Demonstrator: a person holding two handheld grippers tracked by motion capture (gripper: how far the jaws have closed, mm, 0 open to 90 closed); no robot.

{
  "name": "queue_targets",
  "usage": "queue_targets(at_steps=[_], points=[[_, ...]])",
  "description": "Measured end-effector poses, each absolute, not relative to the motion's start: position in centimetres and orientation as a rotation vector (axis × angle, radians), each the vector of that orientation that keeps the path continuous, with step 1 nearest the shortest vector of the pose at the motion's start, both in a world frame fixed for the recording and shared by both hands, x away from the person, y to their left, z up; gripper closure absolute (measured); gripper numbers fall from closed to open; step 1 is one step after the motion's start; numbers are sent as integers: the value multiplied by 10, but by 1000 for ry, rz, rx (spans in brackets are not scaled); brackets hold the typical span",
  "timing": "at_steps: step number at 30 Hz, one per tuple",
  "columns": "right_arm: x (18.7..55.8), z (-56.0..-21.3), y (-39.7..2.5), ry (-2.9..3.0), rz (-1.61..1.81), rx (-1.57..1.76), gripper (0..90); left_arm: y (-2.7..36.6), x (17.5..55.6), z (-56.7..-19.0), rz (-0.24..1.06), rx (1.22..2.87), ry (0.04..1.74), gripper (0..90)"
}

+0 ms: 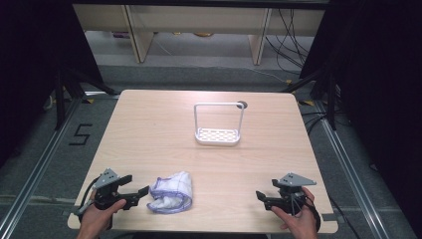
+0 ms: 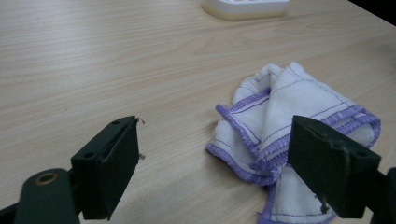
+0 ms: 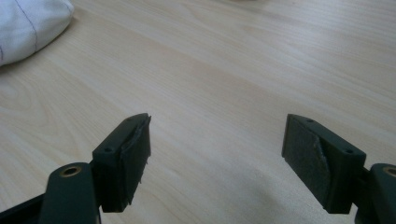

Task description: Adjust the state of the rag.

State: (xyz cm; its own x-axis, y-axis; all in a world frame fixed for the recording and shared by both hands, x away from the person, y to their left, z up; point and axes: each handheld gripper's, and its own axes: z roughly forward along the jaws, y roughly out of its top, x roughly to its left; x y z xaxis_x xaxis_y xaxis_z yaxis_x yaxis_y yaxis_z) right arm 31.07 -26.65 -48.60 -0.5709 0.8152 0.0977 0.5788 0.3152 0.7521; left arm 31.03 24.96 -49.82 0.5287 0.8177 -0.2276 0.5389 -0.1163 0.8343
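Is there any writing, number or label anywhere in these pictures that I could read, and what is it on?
"5": a dark number marked on the grey floor left of the table, in the high view.
The cloth, the white rack and both grippers, left gripper and right gripper, carry no readable text.

Cloth (image 2: 299,107) soft woven; table (image 1: 149,134) matt wood grain.

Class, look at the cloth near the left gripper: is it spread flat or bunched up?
Bunched up: the purple-edged cloth lies crumpled in overlapping folds, its hem doubling back over itself.
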Motion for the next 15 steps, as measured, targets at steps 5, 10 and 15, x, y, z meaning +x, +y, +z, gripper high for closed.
queue_targets(at_steps=[5, 10, 15], points=[[311, -486, -267, 2283, 1104, 1238, 249, 249, 310, -498, 354, 1789, 1134, 162], [312, -488, -268, 2287, 1104, 1242, 254, 249, 310, -498, 325, 1791, 1125, 158], [311, -487, -269, 2280, 1093, 1254, 256, 245, 309, -497, 309, 1777, 1118, 157]])
